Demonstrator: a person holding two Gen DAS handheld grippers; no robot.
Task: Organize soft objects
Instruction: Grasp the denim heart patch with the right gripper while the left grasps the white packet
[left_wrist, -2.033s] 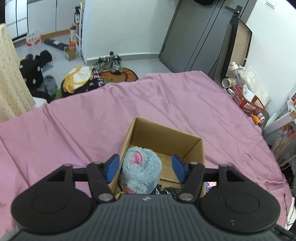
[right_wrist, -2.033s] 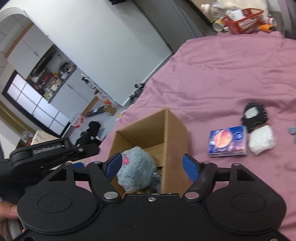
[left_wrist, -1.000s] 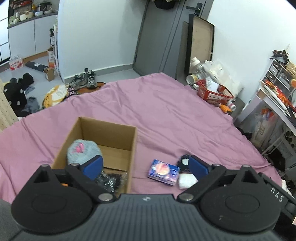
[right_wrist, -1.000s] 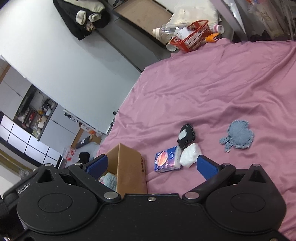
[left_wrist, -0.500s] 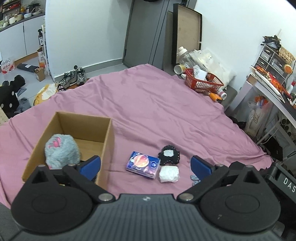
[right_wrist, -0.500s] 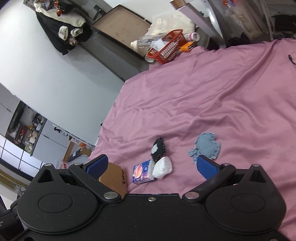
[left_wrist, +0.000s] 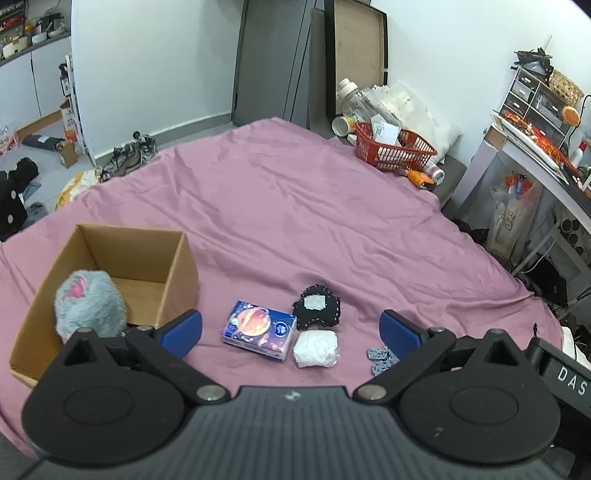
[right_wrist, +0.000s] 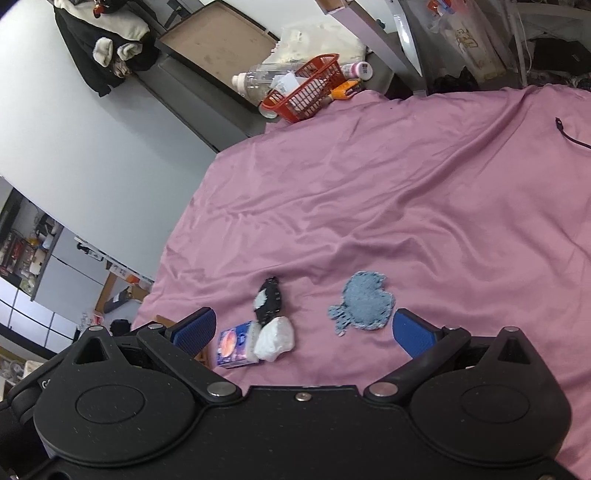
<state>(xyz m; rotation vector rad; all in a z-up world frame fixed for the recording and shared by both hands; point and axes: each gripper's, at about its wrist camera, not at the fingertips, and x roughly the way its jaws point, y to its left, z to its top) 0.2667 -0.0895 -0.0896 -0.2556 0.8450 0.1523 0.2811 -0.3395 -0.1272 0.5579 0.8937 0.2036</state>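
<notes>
Now box (left_wrist: 110, 258) near the bed's (left_wrist: 314, 206) left edge with grey plush (left_wrist: 88, 299) inside, tissue pack (left_wrist: 258, 328), white wad (left_wrist: 316, 349), black pouch (left_wrist: 317, 308) and blue patch (right_wrist: 364, 304) beside it on the sheet, left gripper (left_wrist: 291, 330) and right gripper (right_wrist: 303, 328) jaws spread wide, holding nothing.

A bed (left_wrist: 295, 206) in wrinkled pink sheet fills the frame's middle. On it: a cardboard box (left_wrist: 173, 280) lower left, then a tissue pack (left_wrist: 258, 329), black knit piece (left_wrist: 317, 306), white wad (left_wrist: 316, 349) and blue knit piece (right_wrist: 364, 304).
</notes>
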